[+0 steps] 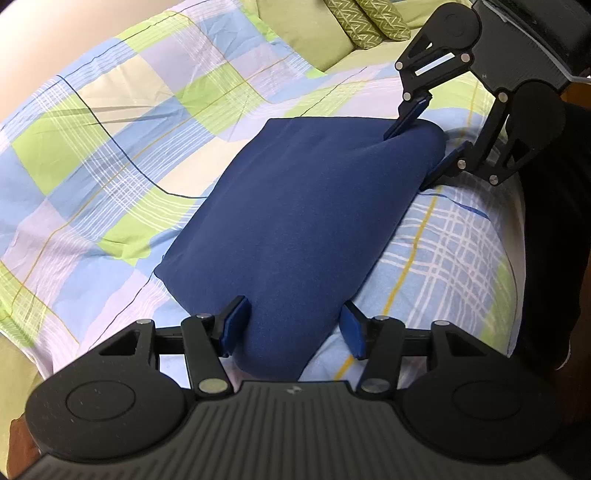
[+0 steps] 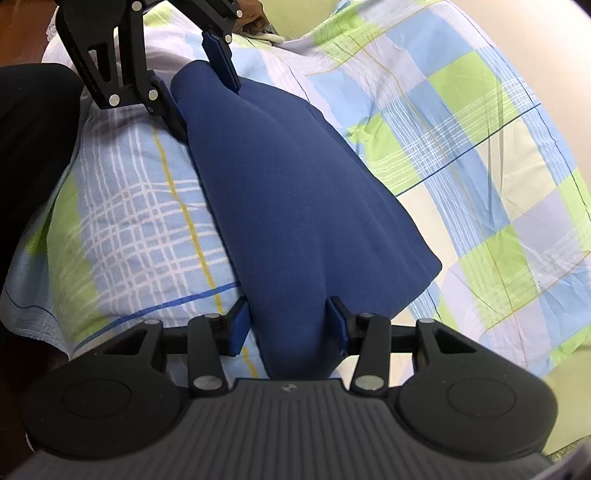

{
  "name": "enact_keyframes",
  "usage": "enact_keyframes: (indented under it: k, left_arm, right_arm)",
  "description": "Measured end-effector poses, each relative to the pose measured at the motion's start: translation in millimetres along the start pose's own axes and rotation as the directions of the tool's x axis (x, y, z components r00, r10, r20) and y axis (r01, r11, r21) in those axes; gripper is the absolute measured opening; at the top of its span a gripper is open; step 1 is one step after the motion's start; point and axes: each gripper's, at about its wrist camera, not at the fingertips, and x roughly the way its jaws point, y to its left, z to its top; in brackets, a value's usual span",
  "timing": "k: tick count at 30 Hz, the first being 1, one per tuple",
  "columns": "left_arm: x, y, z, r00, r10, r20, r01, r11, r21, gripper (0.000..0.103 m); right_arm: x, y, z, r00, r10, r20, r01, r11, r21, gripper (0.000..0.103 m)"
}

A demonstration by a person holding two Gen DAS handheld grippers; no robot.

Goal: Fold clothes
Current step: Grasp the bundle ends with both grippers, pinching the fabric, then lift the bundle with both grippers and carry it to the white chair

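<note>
- Your left gripper (image 1: 290,326): jaws set wide, one corner of the navy garment (image 1: 295,206) lying between the blue pads (image 1: 236,325). The near-side pad touches the cloth; the other stands just clear. No firm grip yet, as far as the left wrist view shows.
- Your right gripper (image 2: 288,323): jaws partly parted, straddling the opposite corner; both pads sit against or just beside the bunched fabric. Whether they pinch it, you cannot tell.
- Garment runs from between your fingers out to the other gripper's fingers. It looks already folded into a thick rectangle on the checked bedsheet (image 1: 92,155).
- Judgement: holding both near-edge corners lets you lift that edge evenly for another fold.
- Beyond the fingers: green patterned pillows (image 1: 365,22) far off.
- No containers visible.
</note>
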Motion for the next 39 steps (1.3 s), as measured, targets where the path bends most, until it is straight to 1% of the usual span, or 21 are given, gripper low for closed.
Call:
enact_keyframes:
  k: [3, 8, 9, 10, 12, 15, 18, 21, 25, 28, 30, 32, 33, 34, 36, 37, 39]
  left_arm:
    - [0, -1, 1, 1.000, 0.004, -0.003, -0.004, 1.000, 0.004, 0.057]
    - [-1, -2, 2, 1.000, 0.014, -0.003, -0.014, 1.000, 0.011, 0.057]
    - [-5, -7, 4, 0.999, 0.040, 0.002, -0.040, 0.998, 0.038, 0.057]
    - [-6, -8, 4, 0.999, 0.049, 0.004, -0.049, 0.998, 0.048, 0.057]
    - [-18, -23, 1, 0.994, 0.104, 0.038, -0.109, 0.984, 0.143, 0.057]
    - [-18, -38, -6, 0.989, 0.137, 0.047, -0.145, 0.964, 0.225, 0.058]
    - [-5, -46, -4, 0.985, 0.166, 0.052, -0.174, 0.950, 0.260, 0.058]
    - [9, -46, 6, 0.983, 0.175, 0.056, -0.183, 0.949, 0.255, 0.059]
    - [26, -48, 10, 0.978, 0.204, 0.054, -0.210, 0.931, 0.297, 0.063]
    - [26, -43, 6, 0.976, 0.217, 0.029, -0.216, 0.926, 0.309, 0.063]
    - [25, -39, -1, 0.969, 0.248, -0.004, -0.233, 0.915, 0.328, 0.062]
    - [30, -40, -1, 0.967, 0.255, -0.017, -0.234, 0.912, 0.338, 0.062]
    - [33, -42, -1, 0.965, 0.263, -0.021, -0.239, 0.906, 0.350, 0.062]
    - [39, -47, 1, 0.960, 0.278, -0.029, -0.246, 0.891, 0.381, 0.062]
    - [49, -50, 5, 0.958, 0.285, -0.043, -0.243, 0.879, 0.412, 0.061]
    - [52, -50, 7, 0.957, 0.285, -0.047, -0.241, 0.876, 0.418, 0.061]
    - [57, -47, 9, 0.962, 0.268, -0.061, -0.219, 0.881, 0.419, 0.061]
  right_arm:
    - [2, 3, -1, 1.000, -0.012, 0.003, 0.012, 1.000, -0.017, 0.042]
    - [1, 2, -2, 1.000, -0.022, 0.011, 0.022, 1.000, -0.014, 0.042]
    - [-2, 3, -2, 0.999, -0.031, 0.017, 0.031, 0.999, -0.021, 0.042]
    - [-4, 4, -1, 0.999, -0.040, 0.023, 0.041, 0.999, -0.027, 0.042]
    - [-12, 7, -2, 0.997, -0.065, 0.039, 0.067, 0.996, -0.054, 0.041]
    - [-16, 12, -9, 0.994, -0.095, 0.050, 0.099, 0.992, -0.082, 0.041]
    - [-7, 17, -8, 0.993, -0.107, 0.057, 0.112, 0.989, -0.095, 0.041]
    - [3, 22, 2, 0.991, -0.110, 0.079, 0.118, 0.987, -0.106, 0.042]
    - [18, 27, 12, 0.987, -0.120, 0.110, 0.135, 0.981, -0.140, 0.048]
    - [27, 26, 10, 0.984, -0.137, 0.114, 0.155, 0.974, -0.168, 0.049]
    - [28, 24, 3, 0.982, -0.162, 0.096, 0.178, 0.965, -0.193, 0.049]
    - [28, 21, -5, 0.982, -0.166, 0.085, 0.180, 0.964, -0.193, 0.049]
    - [30, 22, -7, 0.982, -0.170, 0.085, 0.184, 0.963, -0.199, 0.049]
    - [32, 22, -8, 0.981, -0.175, 0.084, 0.189, 0.960, -0.205, 0.049]
    - [37, 26, -4, 0.979, -0.188, 0.083, 0.202, 0.953, -0.227, 0.049]
    - [39, 27, -2, 0.978, -0.194, 0.082, 0.209, 0.949, -0.238, 0.049]
    - [45, 29, 3, 0.978, -0.191, 0.085, 0.207, 0.943, -0.261, 0.049]
